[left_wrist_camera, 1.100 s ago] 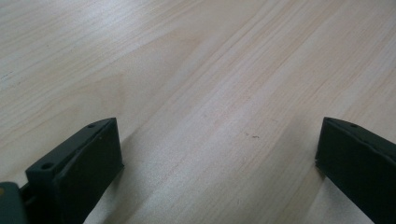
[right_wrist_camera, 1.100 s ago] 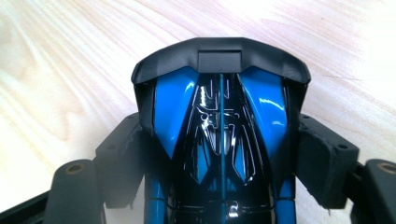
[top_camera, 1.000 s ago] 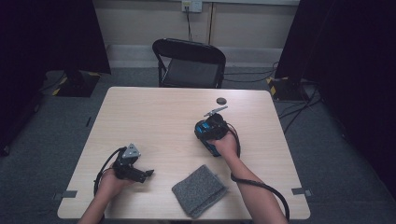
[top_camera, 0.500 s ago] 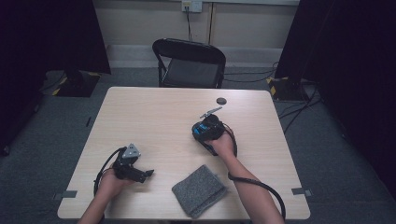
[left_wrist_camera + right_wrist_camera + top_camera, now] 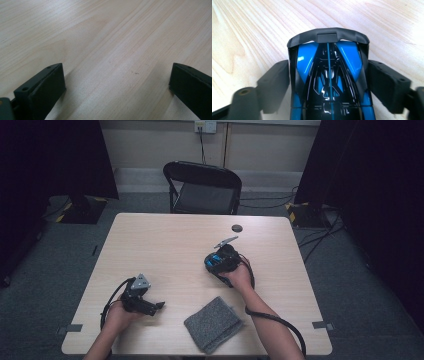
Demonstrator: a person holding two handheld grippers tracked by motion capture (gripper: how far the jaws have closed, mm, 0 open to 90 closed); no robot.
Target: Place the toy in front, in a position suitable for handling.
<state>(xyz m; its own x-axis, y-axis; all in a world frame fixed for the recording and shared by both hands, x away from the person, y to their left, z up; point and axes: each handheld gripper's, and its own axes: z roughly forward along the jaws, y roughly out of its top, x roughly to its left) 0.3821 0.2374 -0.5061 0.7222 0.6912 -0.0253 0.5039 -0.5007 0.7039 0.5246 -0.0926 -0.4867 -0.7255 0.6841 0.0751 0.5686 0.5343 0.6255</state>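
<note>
My right gripper (image 5: pixel 328 82) clamps the blue-and-black toy car (image 5: pixel 328 75) between its 2 jaws; my left gripper (image 5: pixel 116 85) rests wide on the table (image 5: pixel 105 37).

Blue-black toy car (image 5: pixel 328 82) clamped between black fingers (image 5: pixel 274 85) — rear wing up, pale wood table (image 5: pixel 249 32) beneath.

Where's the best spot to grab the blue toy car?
Grip the toy car across its two long sides, coming from above along its length, as the right tool does now. The body is narrow there, so both jaws sit flat against the flanks.
</note>
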